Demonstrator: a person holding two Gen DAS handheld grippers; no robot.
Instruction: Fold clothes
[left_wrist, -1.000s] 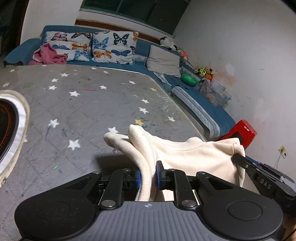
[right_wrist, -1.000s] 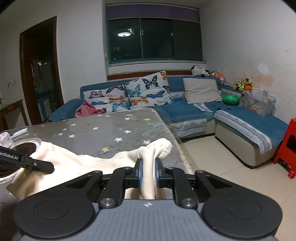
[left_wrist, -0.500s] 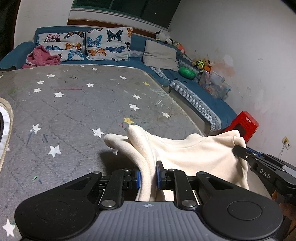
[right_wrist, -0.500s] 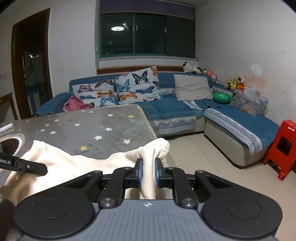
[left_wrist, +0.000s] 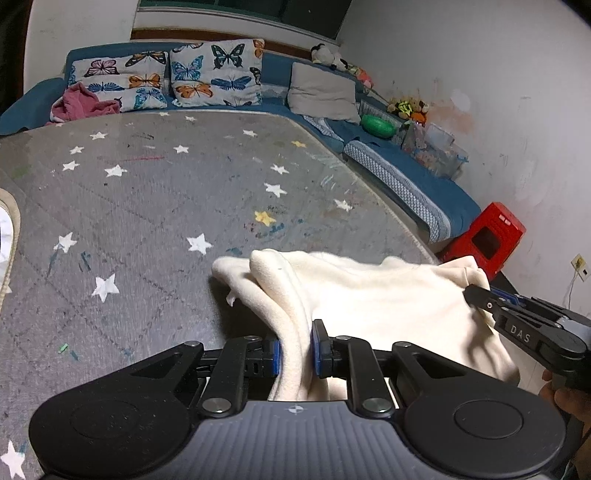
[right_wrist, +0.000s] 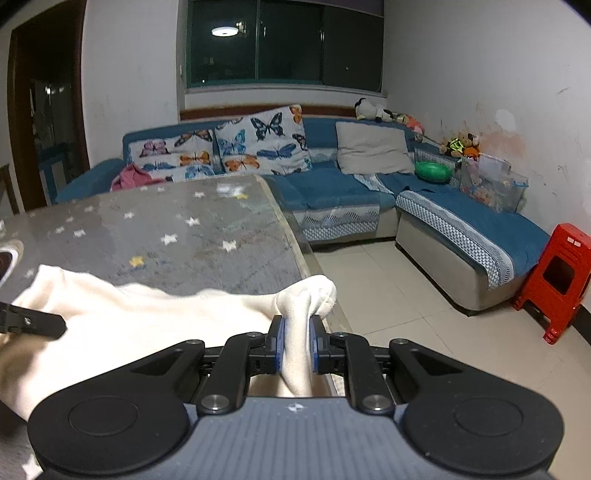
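A cream fleece garment (left_wrist: 373, 295) hangs stretched between my two grippers above the near right part of the grey star-patterned table (left_wrist: 147, 192). My left gripper (left_wrist: 295, 349) is shut on one bunched corner of it. My right gripper (right_wrist: 295, 345) is shut on the other bunched corner (right_wrist: 306, 299), near the table's right edge. The right gripper also shows at the right of the left wrist view (left_wrist: 480, 293), and the left gripper's tip shows at the left of the right wrist view (right_wrist: 33, 323). The garment's lower part is hidden below the grippers.
A blue corner sofa (right_wrist: 332, 184) with butterfly cushions (right_wrist: 262, 142) runs behind and right of the table. A pink cloth (left_wrist: 81, 103) lies on the sofa. A red plastic stool (right_wrist: 557, 273) stands on the tiled floor at right. A round white-rimmed object (left_wrist: 7, 229) sits at the table's left edge.
Both grippers have moved with the garment still held between them; the views have shifted over the table, and the round object at the left has slid mostly out of the left wrist view.
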